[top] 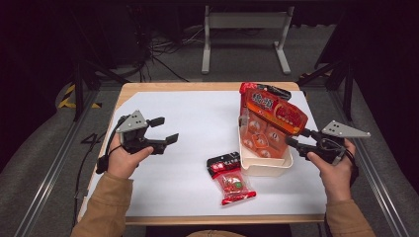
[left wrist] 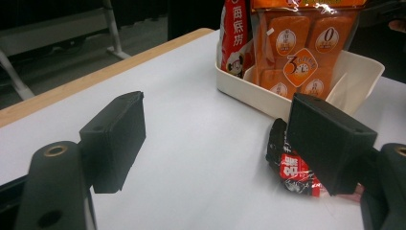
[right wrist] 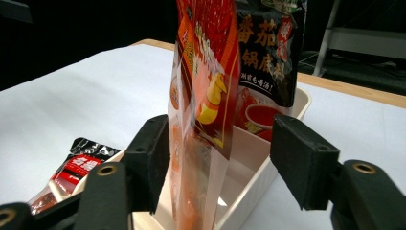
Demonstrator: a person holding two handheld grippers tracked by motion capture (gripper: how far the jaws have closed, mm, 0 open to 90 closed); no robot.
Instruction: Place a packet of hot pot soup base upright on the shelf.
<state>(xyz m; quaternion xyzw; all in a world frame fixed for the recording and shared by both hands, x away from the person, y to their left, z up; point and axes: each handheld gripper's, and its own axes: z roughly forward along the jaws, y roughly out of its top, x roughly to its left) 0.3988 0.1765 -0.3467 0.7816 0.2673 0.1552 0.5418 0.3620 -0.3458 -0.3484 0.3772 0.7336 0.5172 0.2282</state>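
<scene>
A white bin (top: 267,167) stands right of centre on the white-covered table, with an orange packet (top: 274,116) and a red-and-dark packet (top: 253,89) upright in it. A small red-and-black packet (top: 230,178) lies flat in front of the bin. My right gripper (top: 296,137) is at the bin's right side. In the right gripper view it (right wrist: 225,158) is open, with its jaws either side of the orange packet (right wrist: 203,96); one jaw is close to the packet and the other stands apart from it. My left gripper (top: 167,129) is open over bare table at the left, nothing between its jaws.
The table's wooden edge (top: 207,87) shows at the back and front. Grey metal table legs (top: 244,29) stand on the floor beyond. Bare white surface lies between the left gripper and the bin (left wrist: 249,92), and the small packet (left wrist: 293,168) lies near the left gripper's far jaw.
</scene>
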